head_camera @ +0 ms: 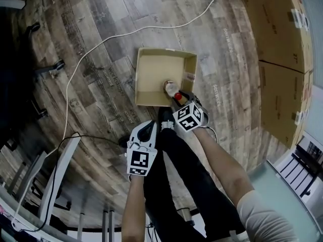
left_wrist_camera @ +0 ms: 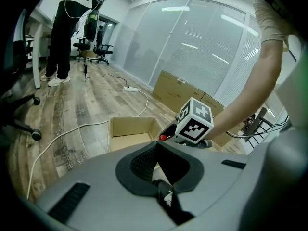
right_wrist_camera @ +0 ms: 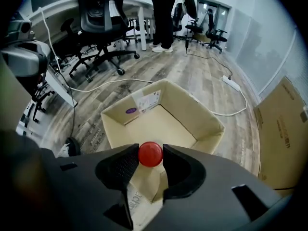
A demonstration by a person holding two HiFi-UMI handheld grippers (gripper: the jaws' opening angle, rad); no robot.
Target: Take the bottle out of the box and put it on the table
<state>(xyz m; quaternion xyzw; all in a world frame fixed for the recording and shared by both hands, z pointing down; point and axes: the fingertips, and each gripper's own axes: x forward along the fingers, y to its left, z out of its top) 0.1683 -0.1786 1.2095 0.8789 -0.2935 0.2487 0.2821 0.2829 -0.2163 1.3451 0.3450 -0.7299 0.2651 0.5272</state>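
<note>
An open cardboard box (head_camera: pixel 166 51) sits on the wooden floor (head_camera: pixel 101 95), and the bottle (head_camera: pixel 170 88) is inside it, in the corner at about 5 o'clock in the head view, against the near wall, with its red cap (right_wrist_camera: pixel 150 154) uppermost. The right gripper (head_camera: pixel 181 101) points steeply down into that corner. In its own view, its two dark pads sit on either side of the cap and touch it, so it is pinching the bottle by the cap (the clear body below is mostly hidden by the jaws). Its marker cube (head_camera: pixel 189 117) faces up towards the head camera. The left gripper (left_wrist_camera: pixel 155 146) is outside the box, at about 7 o'clock from the right one, with its jaw tips pressed together and nothing between them. A white cable (head_camera: pixel 101 44) curves over the floor from 1 o'clock past the box towards 8 o'clock. Large flat cartons (head_camera: pixel 282 59) stand at 3 o'clock. In the right gripper view, office chairs (right_wrist_camera: pixel 103 18) and a standing person (right_wrist_camera: pixel 163 13) are beyond the box at 12 o'clock.
</note>
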